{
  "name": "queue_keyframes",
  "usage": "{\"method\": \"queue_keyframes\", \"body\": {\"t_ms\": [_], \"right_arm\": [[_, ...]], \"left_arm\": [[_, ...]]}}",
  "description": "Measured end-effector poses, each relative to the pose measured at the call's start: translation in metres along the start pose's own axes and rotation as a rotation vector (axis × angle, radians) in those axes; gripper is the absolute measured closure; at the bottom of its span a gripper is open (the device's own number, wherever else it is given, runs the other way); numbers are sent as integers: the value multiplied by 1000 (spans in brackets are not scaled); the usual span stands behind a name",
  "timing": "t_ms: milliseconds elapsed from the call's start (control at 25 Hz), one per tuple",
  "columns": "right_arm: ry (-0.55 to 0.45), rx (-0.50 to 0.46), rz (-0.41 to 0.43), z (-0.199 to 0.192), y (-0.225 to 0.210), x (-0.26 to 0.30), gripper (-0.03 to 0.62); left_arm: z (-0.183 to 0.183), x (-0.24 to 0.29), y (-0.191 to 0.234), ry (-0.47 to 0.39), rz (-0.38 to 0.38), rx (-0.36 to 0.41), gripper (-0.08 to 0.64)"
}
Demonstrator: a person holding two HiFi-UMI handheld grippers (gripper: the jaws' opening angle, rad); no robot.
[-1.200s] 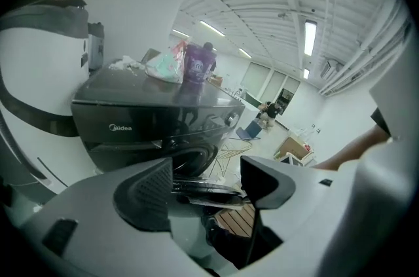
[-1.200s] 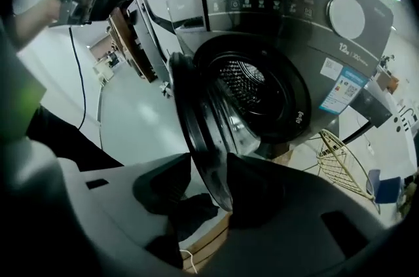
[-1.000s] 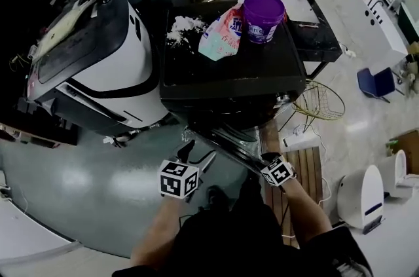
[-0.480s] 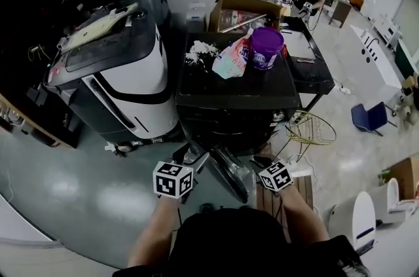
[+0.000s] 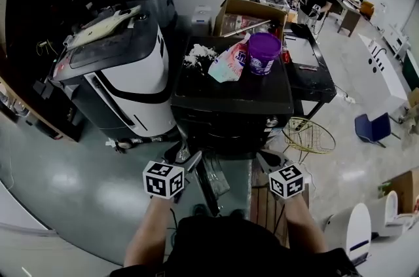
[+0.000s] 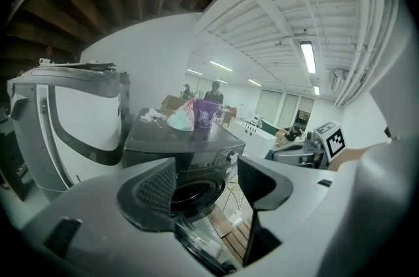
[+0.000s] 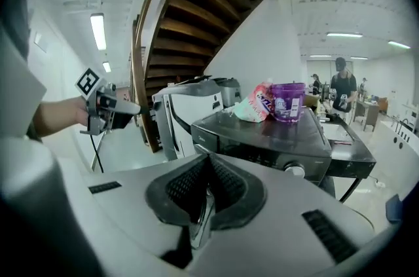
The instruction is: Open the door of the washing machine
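Head view: round door (image 5: 215,181) ajar; L gripper (image 5: 186,154) wide, just narrowing; R gripper (image 5: 268,159) closed; both empty

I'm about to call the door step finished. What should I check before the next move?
1. Washing machine door swung open: ok. The drum opening is exposed.
2. Left gripper free: ok. Its jaws have just closed a little but stand apart, with nothing between them.
3. Right gripper free: ok. Its jaws have just closed together and hold nothing.
4. Purple tub and pouch on the machine top: ok. The tub stands upright and both sit back from the front edge.
5. Drum empty: cannot tell, the inside is dark.
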State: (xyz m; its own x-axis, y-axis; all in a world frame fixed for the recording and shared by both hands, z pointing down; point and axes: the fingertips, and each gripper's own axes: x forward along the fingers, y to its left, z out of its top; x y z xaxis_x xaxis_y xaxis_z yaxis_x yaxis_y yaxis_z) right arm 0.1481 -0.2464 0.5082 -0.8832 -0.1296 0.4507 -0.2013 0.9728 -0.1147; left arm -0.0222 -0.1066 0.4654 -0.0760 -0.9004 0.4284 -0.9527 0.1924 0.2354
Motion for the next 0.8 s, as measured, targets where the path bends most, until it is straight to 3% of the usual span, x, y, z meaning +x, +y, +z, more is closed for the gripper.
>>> {"method": "queue_keyframes", "body": {"t_ms": [80, 240, 440, 800], "right_arm": [[-45, 11, 6, 15, -1, -14, 577], [-103, -79, 37, 39, 4, -38, 577], [-225, -112, 40, 74, 4, -65, 577], [-325, -62, -8, 105, -15, -82, 577]], "left_arm": [[6, 0, -5, -8, 2, 4, 252], [22, 2, -13, -30, 7, 30, 253], [42, 7, -20, -52, 1, 66, 256], [64, 12, -30, -71, -5, 147, 259]]}}
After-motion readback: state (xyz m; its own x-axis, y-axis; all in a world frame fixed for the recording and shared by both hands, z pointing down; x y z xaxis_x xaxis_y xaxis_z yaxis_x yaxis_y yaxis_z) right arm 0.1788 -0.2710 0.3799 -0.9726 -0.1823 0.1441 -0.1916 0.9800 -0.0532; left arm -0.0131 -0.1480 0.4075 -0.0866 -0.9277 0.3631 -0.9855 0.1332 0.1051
